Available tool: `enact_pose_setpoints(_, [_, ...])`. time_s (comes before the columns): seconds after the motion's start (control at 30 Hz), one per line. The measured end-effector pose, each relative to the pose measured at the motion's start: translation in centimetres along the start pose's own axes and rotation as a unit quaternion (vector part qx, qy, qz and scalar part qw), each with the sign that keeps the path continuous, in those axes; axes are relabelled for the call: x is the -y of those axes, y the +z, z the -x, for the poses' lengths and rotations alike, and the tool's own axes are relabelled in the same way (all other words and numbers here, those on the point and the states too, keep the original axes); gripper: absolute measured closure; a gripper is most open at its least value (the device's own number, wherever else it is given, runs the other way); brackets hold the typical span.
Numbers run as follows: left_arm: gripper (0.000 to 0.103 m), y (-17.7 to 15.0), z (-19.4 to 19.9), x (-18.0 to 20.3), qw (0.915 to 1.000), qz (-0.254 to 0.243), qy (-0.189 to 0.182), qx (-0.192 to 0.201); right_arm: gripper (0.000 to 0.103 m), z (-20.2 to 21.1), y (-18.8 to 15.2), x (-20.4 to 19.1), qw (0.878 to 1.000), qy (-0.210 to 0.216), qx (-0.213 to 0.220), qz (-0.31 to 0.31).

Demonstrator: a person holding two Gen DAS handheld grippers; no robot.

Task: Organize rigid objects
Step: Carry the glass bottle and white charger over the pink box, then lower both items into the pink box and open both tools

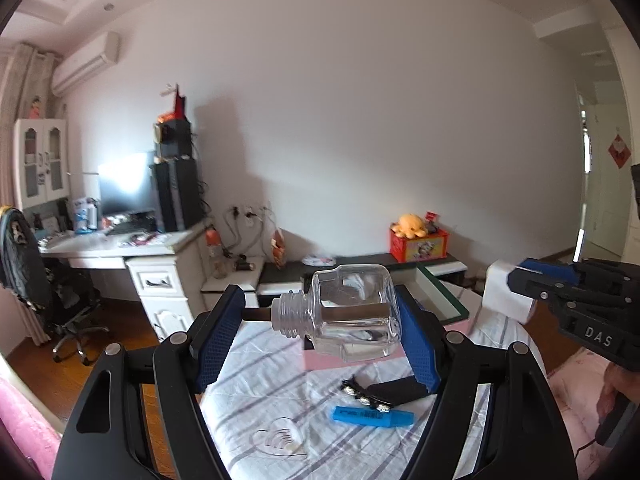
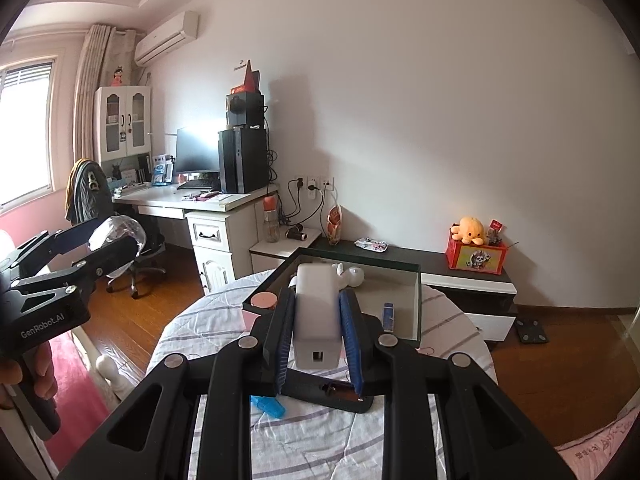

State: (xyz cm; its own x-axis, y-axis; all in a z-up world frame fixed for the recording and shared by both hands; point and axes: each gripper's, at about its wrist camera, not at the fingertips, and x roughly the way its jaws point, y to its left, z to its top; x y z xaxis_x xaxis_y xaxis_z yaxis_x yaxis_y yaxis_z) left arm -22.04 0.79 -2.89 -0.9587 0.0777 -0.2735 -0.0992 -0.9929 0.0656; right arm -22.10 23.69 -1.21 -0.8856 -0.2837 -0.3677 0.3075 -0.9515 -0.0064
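Note:
My left gripper is shut on a clear empty bottle, which lies sideways with its threaded neck to the left, held in the air above the striped cloth. The right wrist view shows the same gripper at the left edge. My right gripper is shut on a white rectangular block with a small port in its near end. It hangs in front of an open black box with a green rim. A blue marker-like piece and a black studded strap lie on the cloth below.
The box holds white pieces, a blue item and a pink round lid. A clear heart-shaped piece lies near the front. Behind stand a low cabinet with a red box, a white desk and a chair.

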Motion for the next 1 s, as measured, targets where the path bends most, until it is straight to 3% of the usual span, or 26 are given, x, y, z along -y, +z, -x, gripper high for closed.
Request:
enact_pose_setpoints(0.5, [0.028,-0.7,-7.6,2.4,0.9984,-0.021,0.003,-0.053,0.08,-5.7,-1.7,3.3,0.999,0.01,-0.045,-0.022])
enact_pose_setpoints(0.73, [0.028,0.6,-11.2,2.9,0.9977,-0.039,0.012,-0.055,0.08,-8.7,-0.1,4.3,0.999,0.009,-0.052,-0.006])
enact_pose_setpoints(1.0, [0.028,1.3,-18.6,3.6,0.9952,-0.051,0.005,-0.084,0.079,-14.7,1.4,6.3,0.997,0.001,-0.08,0.011])
